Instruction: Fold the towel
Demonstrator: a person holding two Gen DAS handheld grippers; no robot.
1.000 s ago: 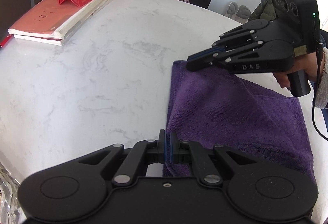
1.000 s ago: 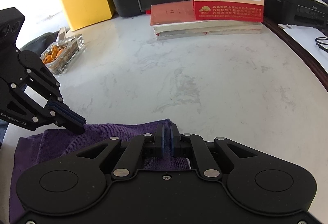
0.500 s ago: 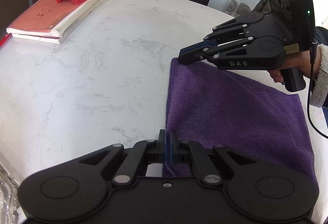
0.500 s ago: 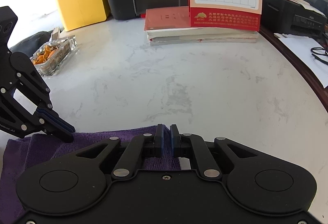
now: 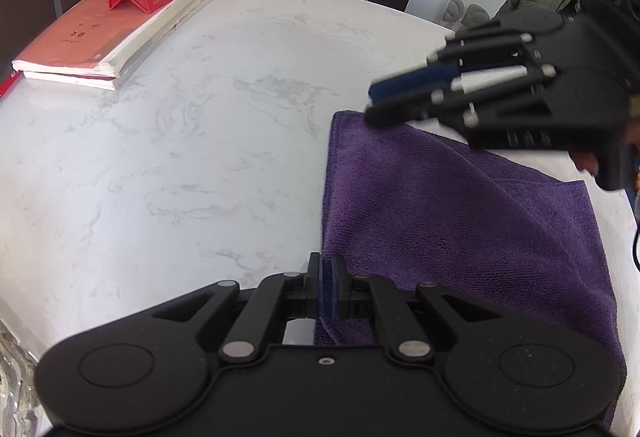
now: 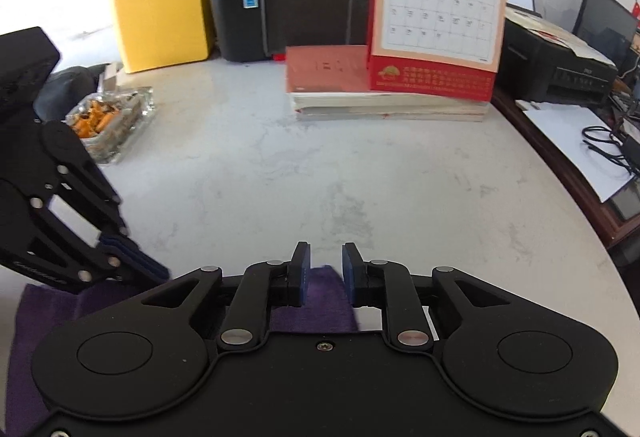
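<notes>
Each hand-held gripper is matte black plastic: the left hand-held gripper [image 5: 329,291] and right hand-held gripper [image 6: 325,273] have round-lobed bodies, silver pivot screws, jointed linkage bars and dark blue pads [image 6: 304,275] inside the fingers.

An office: a pale marble-patterned table [image 6: 280,165] carries a red desk calendar [image 6: 438,9] standing on stacked books [image 6: 384,101], with a black printer [image 6: 288,13] and a yellow cardboard box [image 6: 160,5] behind. At right, another printer [image 6: 556,65], a monitor [image 6: 604,21], loose papers [image 6: 576,141] and tangled cables [image 6: 608,145] crowd a wooden desk.
</notes>
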